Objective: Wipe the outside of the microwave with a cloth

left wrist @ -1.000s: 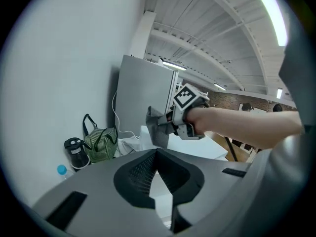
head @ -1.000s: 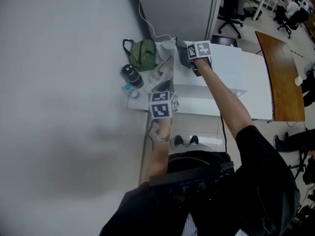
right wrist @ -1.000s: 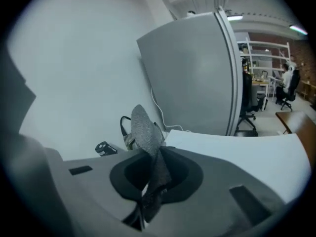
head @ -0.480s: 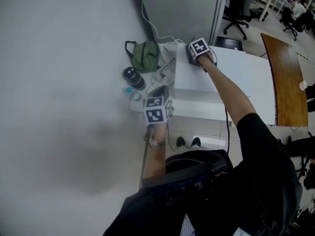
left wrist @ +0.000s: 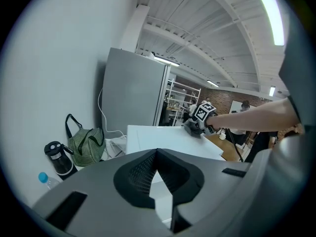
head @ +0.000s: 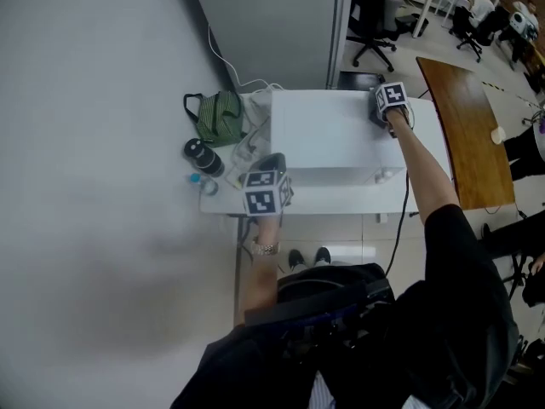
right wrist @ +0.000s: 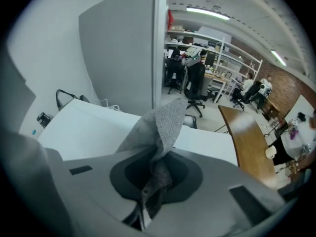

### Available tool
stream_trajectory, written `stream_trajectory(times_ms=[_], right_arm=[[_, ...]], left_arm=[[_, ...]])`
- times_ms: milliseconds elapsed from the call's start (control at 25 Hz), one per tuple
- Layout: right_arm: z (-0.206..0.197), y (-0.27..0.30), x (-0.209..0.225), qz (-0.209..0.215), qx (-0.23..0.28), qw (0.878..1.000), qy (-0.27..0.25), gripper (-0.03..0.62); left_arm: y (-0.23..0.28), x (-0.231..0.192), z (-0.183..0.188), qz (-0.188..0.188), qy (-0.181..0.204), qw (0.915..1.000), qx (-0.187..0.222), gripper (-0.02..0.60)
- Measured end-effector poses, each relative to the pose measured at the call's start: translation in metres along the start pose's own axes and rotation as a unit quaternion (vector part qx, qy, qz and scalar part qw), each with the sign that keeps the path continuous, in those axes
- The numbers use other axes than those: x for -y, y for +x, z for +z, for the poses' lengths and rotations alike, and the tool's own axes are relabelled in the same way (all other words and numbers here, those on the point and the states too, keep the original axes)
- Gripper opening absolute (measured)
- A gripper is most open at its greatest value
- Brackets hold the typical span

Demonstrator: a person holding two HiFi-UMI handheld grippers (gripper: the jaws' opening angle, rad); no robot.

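The white microwave stands on a white table, and I look down on its top. My right gripper is at the top's far right corner, shut on a grey cloth. In the right gripper view the cloth sticks up out of that gripper above the microwave top. My left gripper hovers at the microwave's near left corner with its jaws shut and nothing in them. In the left gripper view that gripper points across the microwave top toward the right gripper.
Left of the microwave on the table are a green striped bag, a black bottle, a small blue-capped bottle and a white cable. A grey partition stands behind. A wooden table and office chairs lie to the right.
My right gripper has dragged the cloth from the far left corner of the microwave top across to its far right corner. The left gripper has hardly moved.
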State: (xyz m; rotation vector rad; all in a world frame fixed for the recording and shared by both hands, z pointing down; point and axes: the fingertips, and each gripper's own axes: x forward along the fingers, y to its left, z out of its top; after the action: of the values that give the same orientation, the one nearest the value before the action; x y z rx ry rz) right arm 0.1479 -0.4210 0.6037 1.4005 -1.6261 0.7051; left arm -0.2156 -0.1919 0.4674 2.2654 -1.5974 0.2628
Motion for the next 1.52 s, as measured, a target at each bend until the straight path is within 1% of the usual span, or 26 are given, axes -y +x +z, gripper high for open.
stream_trajectory(times_ms=[80, 120, 160, 200, 240, 280, 360, 400, 480, 560, 640, 720, 840, 920, 1000, 1040, 1080, 1160, 1200, 1280, 1360, 1440, 1520], right_arm=[[-0.01, -0.006, 0.023, -0.027, -0.015, 1.0, -0.006, 0.023], [-0.008, -0.01, 0.023, -0.037, -0.012, 0.999, -0.018, 0.023], [-0.001, -0.015, 0.013, -0.037, 0.003, 0.999, -0.029, 0.021], [0.008, -0.02, -0.009, -0.02, 0.023, 0.999, -0.037, 0.021], [0.017, -0.026, -0.039, 0.012, 0.04, 0.998, -0.044, 0.021], [0.024, -0.032, -0.076, 0.054, 0.05, 0.996, -0.055, 0.021], [0.029, -0.044, -0.156, 0.133, 0.056, 0.985, -0.092, 0.021], [0.032, -0.049, -0.194, 0.158, 0.061, 0.979, -0.116, 0.021], [0.033, -0.053, -0.265, 0.187, 0.062, 0.967, -0.161, 0.021], [0.028, -0.055, -0.317, 0.203, 0.048, 0.959, -0.194, 0.021], [0.022, -0.05, -0.341, 0.208, 0.033, 0.952, -0.221, 0.021], [0.02, -0.044, -0.348, 0.206, 0.035, 0.949, -0.235, 0.023], [0.018, -0.037, -0.336, 0.199, 0.047, 0.951, -0.232, 0.023], [0.018, -0.033, -0.312, 0.181, 0.049, 0.956, -0.226, 0.023], [0.018, -0.029, -0.278, 0.159, 0.054, 0.961, -0.218, 0.023], [0.017, -0.028, -0.261, 0.157, 0.058, 0.964, -0.208, 0.023], [0.014, -0.028, -0.244, 0.164, 0.063, 0.966, -0.192, 0.023], [0.004, -0.028, -0.206, 0.178, 0.065, 0.971, -0.148, 0.023], [-0.005, -0.027, -0.179, 0.169, 0.059, 0.976, -0.125, 0.023], [-0.02, -0.028, -0.111, 0.118, 0.047, 0.988, -0.089, 0.023], [-0.034, -0.035, -0.055, 0.076, 0.039, 0.994, -0.066, 0.023], [-0.053, -0.032, -0.013, 0.049, 0.015, 0.998, -0.048, 0.023], [-0.065, -0.032, 0.016, 0.034, -0.002, 0.999, -0.03, 0.023]], left_arm=[[0.005, 0.008, 0.001, -0.009, 0.004, 1.0, -0.001, -0.006], [0.006, 0.01, 0.001, -0.011, 0.005, 0.9999, -0.002, -0.006], [0.007, 0.011, 0.001, -0.011, 0.006, 0.9999, -0.005, -0.006], [0.008, 0.012, 0.001, -0.011, 0.007, 0.9999, -0.007, -0.006], [0.011, 0.013, 0.001, -0.013, 0.009, 0.9999, -0.008, -0.006], [0.013, 0.015, 0.003, -0.015, 0.011, 0.9998, -0.007, -0.006], [0.018, 0.022, 0.007, -0.023, 0.015, 0.9996, -0.004, -0.006], [0.02, 0.025, 0.009, -0.025, 0.017, 0.9995, -0.003, -0.006], [0.018, 0.026, 0.008, -0.025, 0.021, 0.9995, -0.005, -0.006], [0.016, 0.029, 0.006, -0.022, 0.021, 0.9995, -0.008, -0.006], [0.015, 0.033, 0.006, -0.021, 0.022, 0.9995, -0.009, -0.006], [0.012, 0.032, 0.004, -0.016, 0.022, 0.9996, -0.01, -0.006], [0.008, 0.018, -0.003, -0.004, 0.017, 0.9997, -0.016, -0.006], [0.007, 0.011, -0.007, 0.0, 0.014, 0.9997, -0.019, -0.006], [0.008, 0.013, -0.007, -0.003, 0.012, 0.9997, -0.019, -0.006], [0.009, 0.017, -0.006, -0.007, 0.013, 0.9997, -0.019, -0.006], [0.01, 0.022, -0.005, -0.011, 0.014, 0.9997, -0.018, -0.006], [0.014, 0.032, -0.004, -0.023, 0.017, 0.9994, -0.017, -0.006], [0.017, 0.037, -0.005, -0.029, 0.018, 0.9992, -0.018, -0.006], [0.021, 0.044, -0.005, -0.04, 0.02, 0.9988, -0.019, -0.006], [0.022, 0.048, -0.005, -0.047, 0.021, 0.9985, -0.02, -0.006], [0.021, 0.047, -0.007, -0.049, 0.02, 0.9984, -0.022, -0.006], [0.019, 0.043, -0.008, -0.046, 0.019, 0.9985, -0.022, -0.006]])
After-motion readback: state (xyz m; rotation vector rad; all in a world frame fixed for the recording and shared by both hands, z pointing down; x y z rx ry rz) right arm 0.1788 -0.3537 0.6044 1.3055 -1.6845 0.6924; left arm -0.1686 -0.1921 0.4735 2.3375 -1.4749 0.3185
